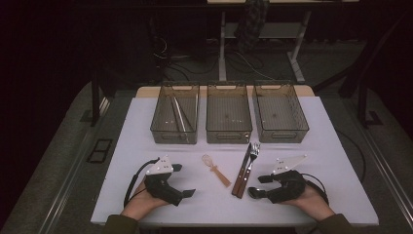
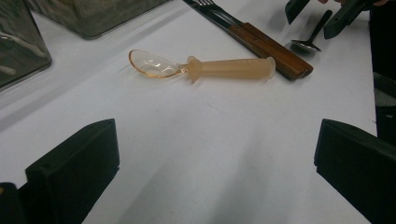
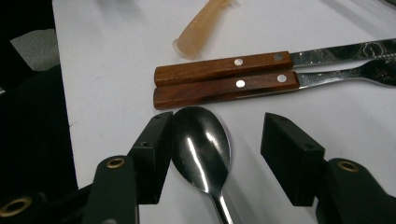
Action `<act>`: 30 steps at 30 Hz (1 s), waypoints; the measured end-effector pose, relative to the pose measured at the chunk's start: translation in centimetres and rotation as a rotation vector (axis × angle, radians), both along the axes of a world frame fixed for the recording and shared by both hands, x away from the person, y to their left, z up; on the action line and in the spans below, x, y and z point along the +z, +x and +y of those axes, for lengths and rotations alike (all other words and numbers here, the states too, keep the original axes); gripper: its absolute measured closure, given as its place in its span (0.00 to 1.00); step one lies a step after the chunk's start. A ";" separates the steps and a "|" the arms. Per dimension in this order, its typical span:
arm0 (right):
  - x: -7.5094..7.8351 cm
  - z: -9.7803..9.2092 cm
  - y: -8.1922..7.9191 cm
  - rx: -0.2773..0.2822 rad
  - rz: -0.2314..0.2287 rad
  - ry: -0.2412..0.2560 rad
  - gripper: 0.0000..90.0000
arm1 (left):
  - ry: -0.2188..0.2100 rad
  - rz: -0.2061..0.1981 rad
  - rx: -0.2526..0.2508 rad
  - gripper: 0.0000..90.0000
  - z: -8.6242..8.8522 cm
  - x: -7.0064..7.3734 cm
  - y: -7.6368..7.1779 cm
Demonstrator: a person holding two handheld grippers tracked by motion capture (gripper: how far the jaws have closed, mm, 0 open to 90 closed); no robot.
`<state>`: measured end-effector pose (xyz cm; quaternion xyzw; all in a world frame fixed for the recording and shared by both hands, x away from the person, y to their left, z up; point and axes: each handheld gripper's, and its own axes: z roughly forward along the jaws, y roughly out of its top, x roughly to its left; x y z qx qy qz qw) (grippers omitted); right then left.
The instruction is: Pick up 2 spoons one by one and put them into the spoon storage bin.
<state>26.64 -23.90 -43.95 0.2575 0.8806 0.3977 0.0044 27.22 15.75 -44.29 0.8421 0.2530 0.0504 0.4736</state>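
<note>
Two tongs rest near the front edge of the white surface (image 1: 146,117), each held in a hand. Taking the wood-handled knife (image 1: 242,171) as the landmark: the fork (image 1: 251,161) lies right alongside it, handles touching, blade and tines pointing toward three clear bins (image 1: 229,119) at the far side. Left of the knife lies a translucent orange plastic spoon (image 1: 214,169), its handle end close to the knife's handle, its bowl angled away toward the bins.

Just right of the knife's handle end, the right tongs (image 1: 257,185) stand released, jaws spread on either side of a metal spoon (image 3: 201,148). That spoon's bowl lies flat on the surface, nearly touching the fork's handle end; one jaw sits against the bowl's edge, the other apart from it.

Well left of the knife, beyond the plastic spoon, the left tongs (image 1: 184,180) are released too, jaws wide apart over bare surface, grasping nothing.
</note>
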 end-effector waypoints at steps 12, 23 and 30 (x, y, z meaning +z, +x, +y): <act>-0.5 0.4 -0.2 0.026 -0.013 -0.054 0.57 | 0.002 0.001 -0.004 0.00 0.0 0.0 0.0; -0.7 0.9 -0.8 0.060 -0.071 -0.116 0.61 | 0.002 0.000 -0.004 0.00 -0.1 0.0 0.0; -0.8 0.9 -1.0 0.083 -0.094 -0.126 0.63 | 0.002 -0.001 -0.005 0.00 -0.1 0.0 0.0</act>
